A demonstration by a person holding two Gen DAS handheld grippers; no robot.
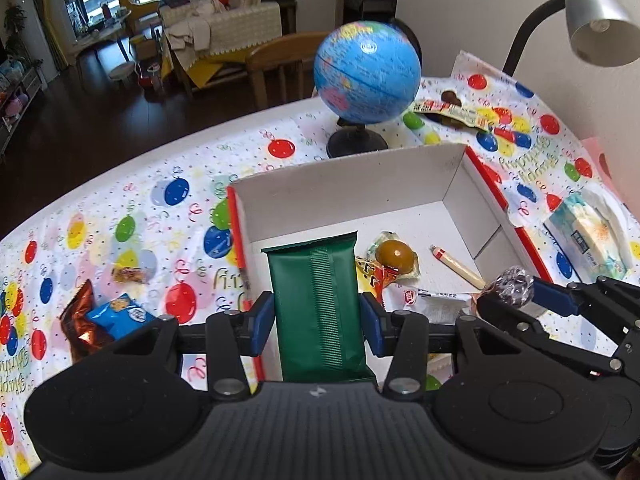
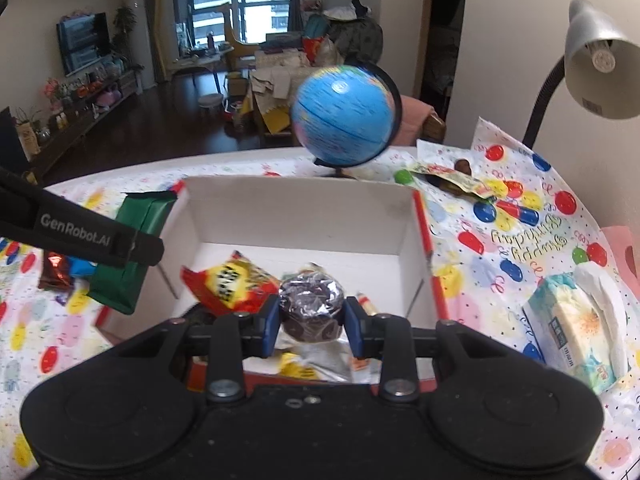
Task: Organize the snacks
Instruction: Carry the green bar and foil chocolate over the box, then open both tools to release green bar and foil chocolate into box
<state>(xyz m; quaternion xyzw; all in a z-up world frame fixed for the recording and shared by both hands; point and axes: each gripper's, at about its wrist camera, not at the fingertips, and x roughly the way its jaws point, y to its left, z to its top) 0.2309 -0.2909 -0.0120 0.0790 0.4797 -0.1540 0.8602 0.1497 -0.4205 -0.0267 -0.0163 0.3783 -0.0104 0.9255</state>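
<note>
My left gripper point(image 1: 318, 320) is shut on a green snack packet point(image 1: 316, 304), held over the near left part of the white cardboard box point(image 1: 360, 184); the packet also shows in the right wrist view point(image 2: 128, 252). My right gripper point(image 2: 311, 322) is shut on a foil-wrapped round chocolate point(image 2: 312, 304) over the box's near edge; the chocolate also shows in the left wrist view point(image 1: 514, 284). The box point(image 2: 296, 216) holds a red-yellow packet point(image 2: 230, 282), a wrapped brown egg point(image 1: 396, 256) and a thin stick snack point(image 1: 456, 266).
A blue globe point(image 1: 366, 76) stands behind the box. A lamp point(image 1: 592, 16) is at the far right. A tissue pack point(image 1: 588, 240) lies to the right. A blue snack bag point(image 1: 120, 314), a brown bag point(image 1: 82, 322) and a small candy point(image 1: 130, 275) lie left of the box. More wrappers point(image 1: 456, 112) lie far right.
</note>
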